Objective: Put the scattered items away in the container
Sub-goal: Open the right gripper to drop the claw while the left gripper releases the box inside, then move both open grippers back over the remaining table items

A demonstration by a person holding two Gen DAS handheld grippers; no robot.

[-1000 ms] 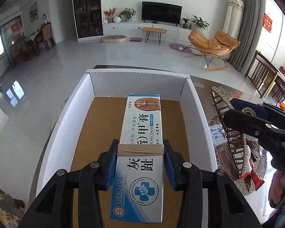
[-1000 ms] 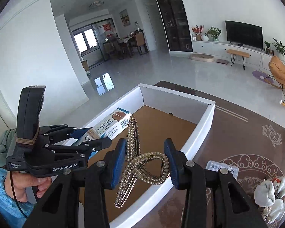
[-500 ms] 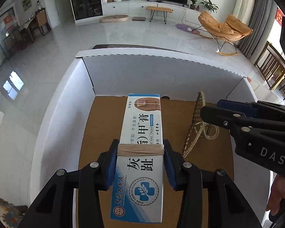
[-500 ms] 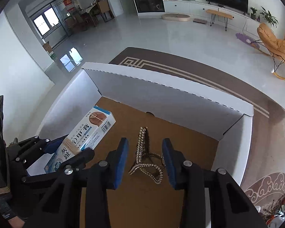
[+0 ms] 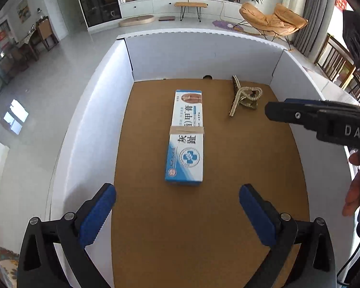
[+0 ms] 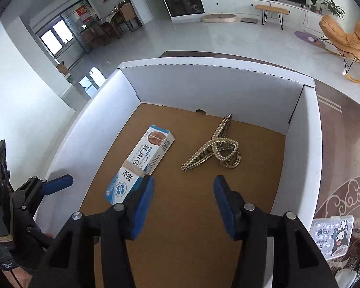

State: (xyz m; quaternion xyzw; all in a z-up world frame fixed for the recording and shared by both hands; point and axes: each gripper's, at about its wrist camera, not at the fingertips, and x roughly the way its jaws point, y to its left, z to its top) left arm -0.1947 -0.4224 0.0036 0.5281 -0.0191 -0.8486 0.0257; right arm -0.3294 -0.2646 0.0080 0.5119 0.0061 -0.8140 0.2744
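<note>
A white cardboard box [image 5: 88, 120] with a brown floor holds two items. A blue-and-white ointment carton [image 5: 186, 136] with a rubber band lies flat in its middle; it also shows in the right wrist view [image 6: 141, 162]. A pearl hair claw clip [image 5: 244, 97] lies near the far right corner, and shows in the right wrist view [image 6: 216, 147]. My left gripper [image 5: 177, 206] is open and empty above the box floor, behind the carton. My right gripper [image 6: 183, 198] is open and empty, just behind the clip. The box wall [image 6: 304, 144] is to its right.
The box stands on a dark brown patterned table [image 6: 340, 144]. A clear plastic case with a cartoon sticker [image 6: 332, 236] lies on the table right of the box. My right gripper's side shows in the left wrist view [image 5: 319, 120].
Both grippers opened and pulled back. The carton left my left gripper and lies on the box floor. The hair clip left my right gripper and lies on the box floor.
</note>
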